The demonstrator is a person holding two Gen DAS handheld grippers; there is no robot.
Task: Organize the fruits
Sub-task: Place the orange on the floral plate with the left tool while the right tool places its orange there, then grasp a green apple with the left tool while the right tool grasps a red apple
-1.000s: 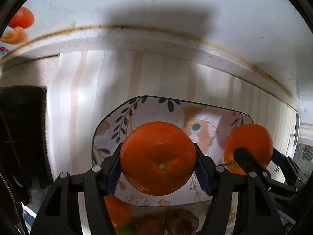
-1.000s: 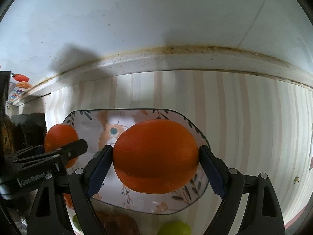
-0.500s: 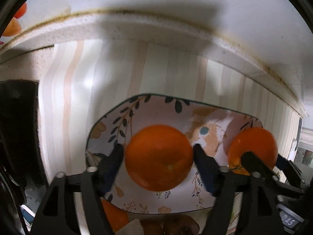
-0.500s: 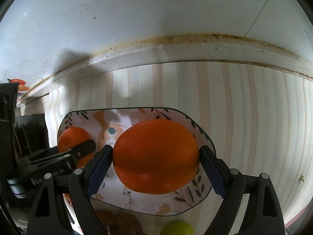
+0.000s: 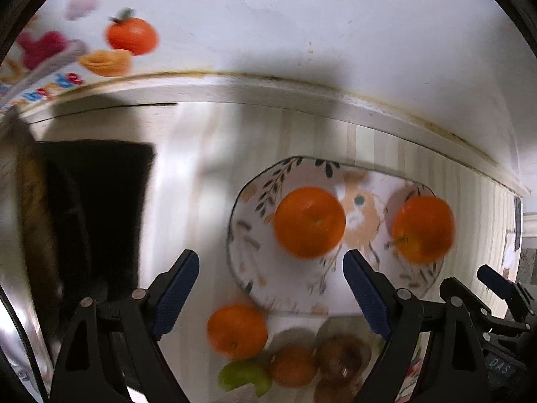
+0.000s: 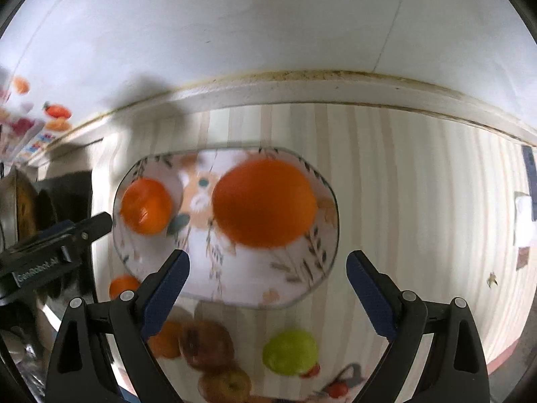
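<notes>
Both oranges (image 5: 309,221) released onto plate (image 5: 248,268), striped tabletop (image 6: 402,184), white wall (image 6: 268,16)

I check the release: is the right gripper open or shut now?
Open: the right gripper has its fingers spread, and the large orange lies free on the plate.

Plate (image 6: 322,262): white, leaf sprigs, tan animal motif. Two oranges (image 6: 265,203) (image 6: 146,206): bright orange. Tablecloth (image 6: 419,201): cream, beige stripes. Lime-green fruit (image 6: 290,352). Gripper pads (image 6: 164,288): dark blue.

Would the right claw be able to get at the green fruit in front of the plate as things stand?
Probably yes: the right claw is open and empty, and the green fruit lies uncovered just below it, short of the plate, with nothing between.
</notes>
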